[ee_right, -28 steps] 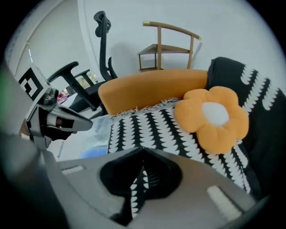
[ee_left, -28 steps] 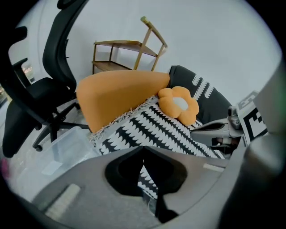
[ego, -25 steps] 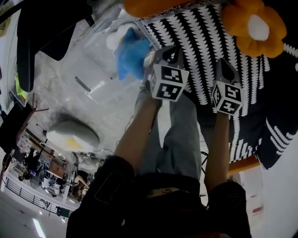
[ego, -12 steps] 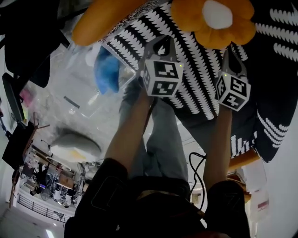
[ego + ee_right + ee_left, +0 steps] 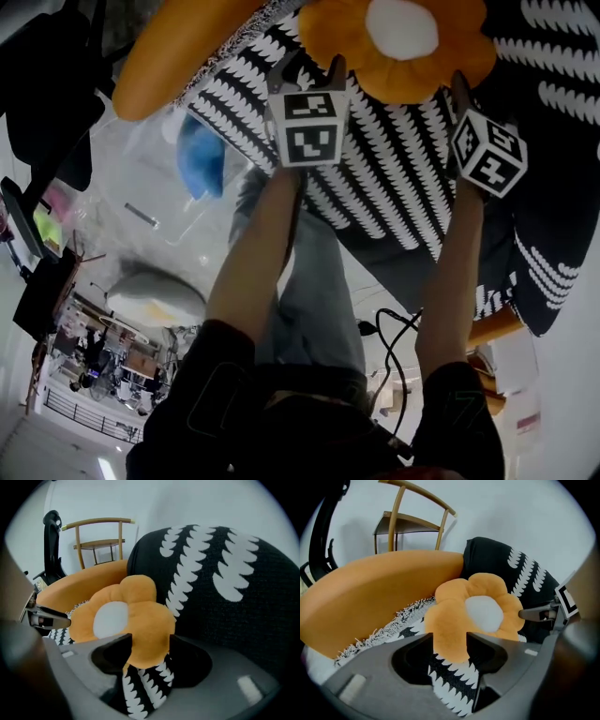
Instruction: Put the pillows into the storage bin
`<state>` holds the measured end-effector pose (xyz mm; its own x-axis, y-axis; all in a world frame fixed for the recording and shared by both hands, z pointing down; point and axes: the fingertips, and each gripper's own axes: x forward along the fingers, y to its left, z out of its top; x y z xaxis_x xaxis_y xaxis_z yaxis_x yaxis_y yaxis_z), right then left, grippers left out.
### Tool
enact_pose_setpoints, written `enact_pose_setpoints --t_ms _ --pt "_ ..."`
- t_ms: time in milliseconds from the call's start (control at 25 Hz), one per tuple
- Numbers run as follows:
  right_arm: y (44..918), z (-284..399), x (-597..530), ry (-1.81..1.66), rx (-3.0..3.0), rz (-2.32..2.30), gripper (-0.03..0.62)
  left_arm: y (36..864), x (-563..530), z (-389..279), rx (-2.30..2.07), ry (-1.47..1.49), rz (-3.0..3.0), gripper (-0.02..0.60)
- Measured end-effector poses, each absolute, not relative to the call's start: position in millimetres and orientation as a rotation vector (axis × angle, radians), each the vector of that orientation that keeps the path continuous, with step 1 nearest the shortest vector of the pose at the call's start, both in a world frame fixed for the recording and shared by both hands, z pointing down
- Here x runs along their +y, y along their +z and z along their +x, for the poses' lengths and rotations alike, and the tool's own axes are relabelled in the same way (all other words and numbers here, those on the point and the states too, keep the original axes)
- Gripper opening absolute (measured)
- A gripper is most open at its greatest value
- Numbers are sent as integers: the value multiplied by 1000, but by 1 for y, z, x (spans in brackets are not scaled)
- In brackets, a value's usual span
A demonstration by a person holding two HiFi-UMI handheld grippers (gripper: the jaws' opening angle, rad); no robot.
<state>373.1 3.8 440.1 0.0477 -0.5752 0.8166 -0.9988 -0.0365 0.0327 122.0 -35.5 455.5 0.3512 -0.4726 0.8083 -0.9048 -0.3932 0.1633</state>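
An orange flower pillow [image 5: 403, 47] with a white centre lies on a black-and-white patterned pillow [image 5: 403, 187]. My left gripper [image 5: 307, 73] stands open at the flower's left petals, and its jaws have just been opening. In the left gripper view one petal [image 5: 449, 634] shows in the gap between the jaws. My right gripper [image 5: 461, 89] is open at the flower's right side, its jaws also just opened, with a petal [image 5: 147, 637] showing between them. A clear storage bin [image 5: 150, 202] at the left holds a blue pillow [image 5: 202, 155].
A long orange cushion [image 5: 178, 56] lies left of the flower pillow. A wooden chair [image 5: 96, 541] stands by the white wall behind. A black cable [image 5: 398, 328] lies on the floor by the person's legs. Dark chairs [image 5: 56, 112] stand at the far left.
Both grippers have moved away from the clear bin and up the picture to the flower pillow. The left jaws, earlier together, now stand apart.
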Motion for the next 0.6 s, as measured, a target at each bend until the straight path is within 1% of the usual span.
enact_pose_setpoints --t_ms 80,120,160,200,240,320,360,440,520,600 --pt "446 370 -11 876 -1627 1666 270 459 -45 123 -1185 916 1978 244" --pt "450 365 -19 902 -1642 1651 270 464 -49 122 -1171 942 1972 244" --pt "456 357 -25 939 -1657 1629 270 470 -54 121 -1157 987 1974 220" --pt "464 347 -27 981 -1668 1603 250 478 -57 119 -1144 1042 1982 191" --pt "473 338 -25 1011 -1672 1576 244 485 -57 115 -1132 1094 1991 174" --pt "483 319 -15 1004 -1677 1529 194 494 -51 105 -1113 1144 2000 140" --pt "484 311 -8 985 -1686 1506 147 496 -46 99 -1105 1144 2001 111" --pt "481 300 2 974 -1723 1473 95 495 -38 92 -1088 1123 2006 64" --pt "474 299 7 981 -1757 1455 61 489 -34 92 -1067 1095 2015 39" --pt "464 300 12 969 -1775 1443 46 481 -28 94 -1054 1068 2016 34"
